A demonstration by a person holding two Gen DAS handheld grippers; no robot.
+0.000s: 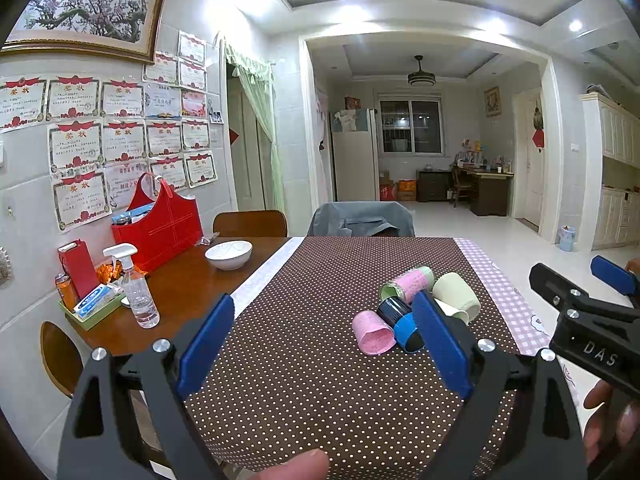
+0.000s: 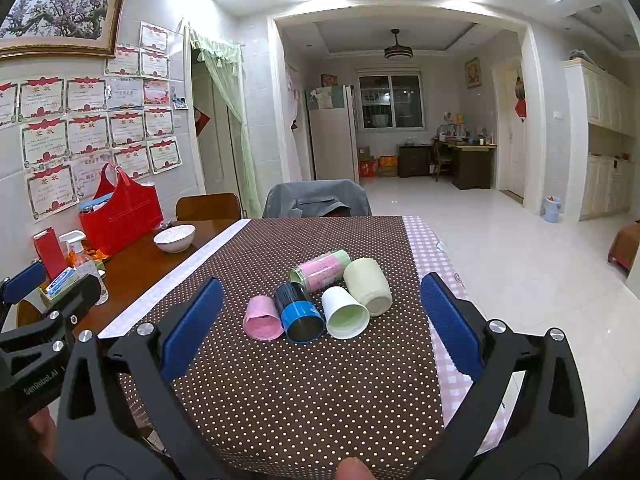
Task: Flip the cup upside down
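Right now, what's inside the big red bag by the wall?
Blue and white things poke out of the red bag. I can't tell what they are, and its sides hide everything lower down.

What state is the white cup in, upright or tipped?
Tipped. The white cup lies on its side on the dotted tablecloth, open mouth toward the camera, pale green inside showing.
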